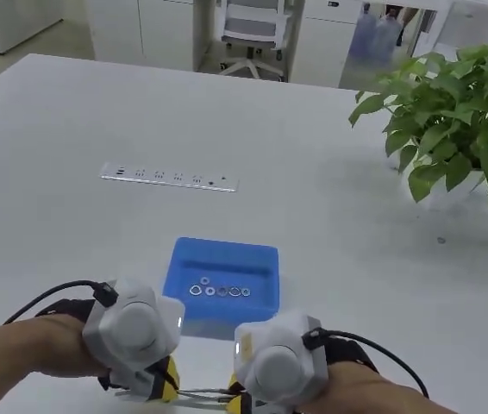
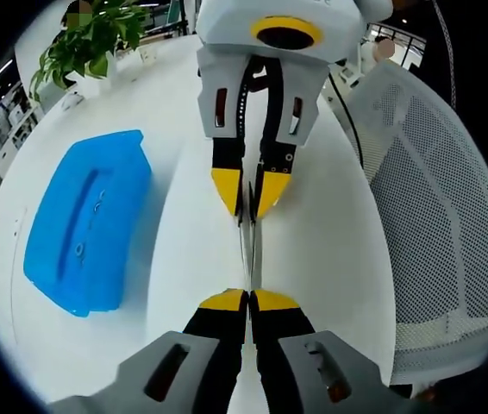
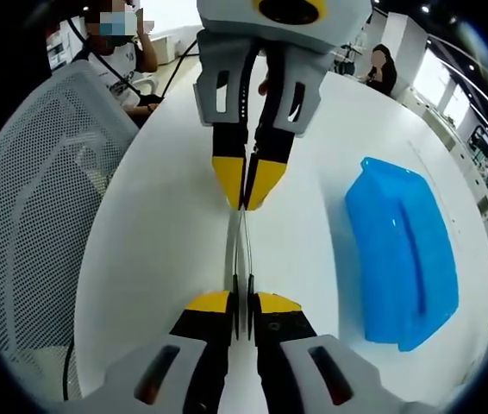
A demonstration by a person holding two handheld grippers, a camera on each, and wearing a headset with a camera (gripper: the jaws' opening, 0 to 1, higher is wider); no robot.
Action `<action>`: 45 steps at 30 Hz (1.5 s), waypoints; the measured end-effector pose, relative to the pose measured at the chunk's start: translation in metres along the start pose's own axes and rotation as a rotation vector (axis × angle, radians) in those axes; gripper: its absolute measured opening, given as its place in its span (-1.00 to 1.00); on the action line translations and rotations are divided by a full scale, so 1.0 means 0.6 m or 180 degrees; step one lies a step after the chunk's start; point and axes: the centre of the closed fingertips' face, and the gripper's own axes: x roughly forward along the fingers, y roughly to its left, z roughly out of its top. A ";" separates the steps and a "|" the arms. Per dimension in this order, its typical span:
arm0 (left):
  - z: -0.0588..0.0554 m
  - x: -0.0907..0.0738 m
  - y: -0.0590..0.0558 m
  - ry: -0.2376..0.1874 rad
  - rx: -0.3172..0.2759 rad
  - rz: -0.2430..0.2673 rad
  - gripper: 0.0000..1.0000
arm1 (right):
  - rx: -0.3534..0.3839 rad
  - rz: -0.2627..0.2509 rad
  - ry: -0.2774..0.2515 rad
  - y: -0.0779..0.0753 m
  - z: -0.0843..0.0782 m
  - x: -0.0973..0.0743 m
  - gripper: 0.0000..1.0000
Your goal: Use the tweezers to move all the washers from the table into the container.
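Tweezers (image 1: 203,395) hang level between the two grippers, just on the person's side of the blue container (image 1: 227,259) and a little above the white table (image 1: 71,112). In its own view the left gripper (image 2: 249,297) has its yellow-tipped jaws pressed together on one end of the thin metal arms. The right gripper (image 3: 242,302) faces it nose to nose, its jaws likewise pinched on the other end, so the tool is clamped at both ends. The container sits flat on the table just beyond the grippers, to the left of the tweezers in the left gripper view and to their right in the right gripper view. Inside it, a short row of washers (image 1: 220,291) lies on the floor near the middle. Beyond the container, farther from the person, a white power strip (image 1: 168,178) lies flat on the table. A leafy green plant (image 1: 451,121) stands well off to the container's far right. A white mesh chair (image 2: 434,198) stands on the opposite side of the grippers from the container.
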 end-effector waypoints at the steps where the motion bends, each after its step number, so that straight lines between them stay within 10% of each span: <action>1: 0.000 0.000 0.001 0.0002 0.0000 0.0003 -0.89 | 0.0003 0.0007 0.0001 0.000 0.000 0.000 -0.79; 25: -0.010 -0.006 0.004 0.0010 -0.0086 0.0059 -0.73 | 0.0109 -0.0023 -0.0068 -0.004 0.013 -0.012 -0.62; 45: 0.030 -0.117 0.018 -0.0575 -0.0381 0.0621 -0.22 | 0.0573 -0.0675 -0.0450 -0.053 -0.002 -0.126 0.08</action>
